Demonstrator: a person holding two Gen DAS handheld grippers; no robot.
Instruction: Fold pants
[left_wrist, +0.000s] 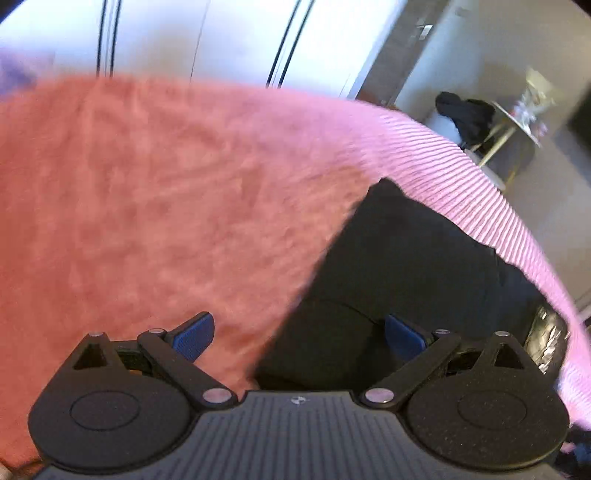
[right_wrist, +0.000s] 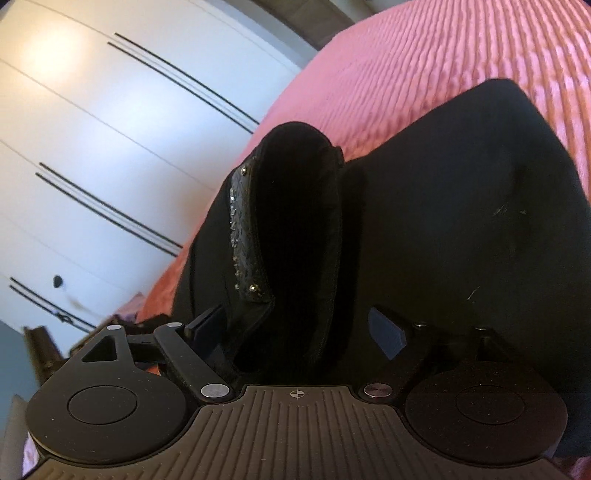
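Observation:
Black pants lie on a pink bedspread, one corner pointing away from me. My left gripper hovers at the pants' near left edge. It is open wide, with its blue pads apart and nothing gripped. In the right wrist view the pants fill the right half. A raised fold with a glittery strip stands up between the fingers of my right gripper. That gripper is open, and a gap shows beside its right pad.
White wardrobe doors with thin black lines stand past the bed's far edge, and appear in the right wrist view as wardrobe doors. A small round table and a dark heap sit on the floor at the right. The bedspread stretches on beyond the pants.

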